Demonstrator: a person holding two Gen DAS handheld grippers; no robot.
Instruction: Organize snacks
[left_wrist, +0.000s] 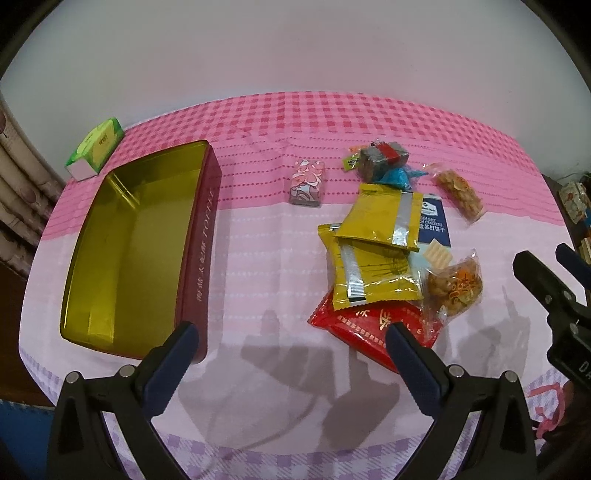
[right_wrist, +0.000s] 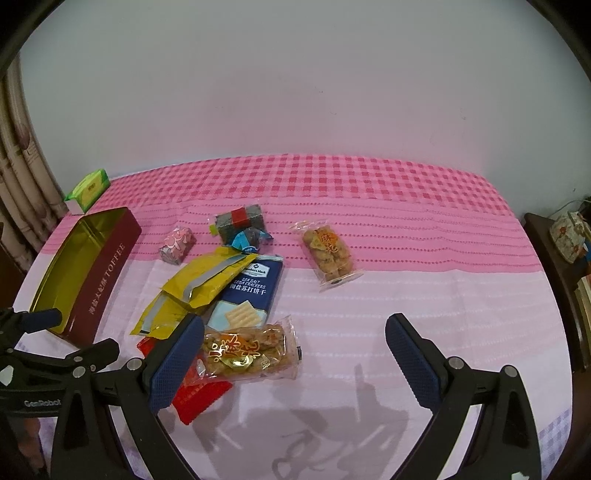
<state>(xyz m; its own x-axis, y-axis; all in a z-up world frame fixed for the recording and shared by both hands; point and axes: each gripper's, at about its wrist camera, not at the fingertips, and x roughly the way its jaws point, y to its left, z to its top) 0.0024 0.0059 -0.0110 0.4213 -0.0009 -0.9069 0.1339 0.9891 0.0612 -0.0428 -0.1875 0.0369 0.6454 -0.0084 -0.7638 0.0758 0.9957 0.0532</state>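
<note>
1. left gripper (left_wrist: 291, 341): hovering above the pink checked tablecloth (left_wrist: 258, 258), jaws spread wide, nothing between them.
2. right gripper (right_wrist: 295, 339): likewise spread and empty, low over the cloth, just beside the snack pile.
3. open toffee tin (left_wrist: 129, 240): at the left of the table, gold inside bare, well apart from the pile.
4. pile to its right: two yellow packets (left_wrist: 376, 251) overlapping (silver seams up), lying over a red packet (left_wrist: 354, 321) and a blue cracker pack (right_wrist: 251, 291); clear bag of fried twists (right_wrist: 247, 350) on the near side.
5. farther back: pink-patterned candy (left_wrist: 306, 182), grey-and-red block (left_wrist: 384, 157), second clear twist bag (right_wrist: 328, 253).
6. green tissue box (left_wrist: 96, 147): at the far left corner.
</note>
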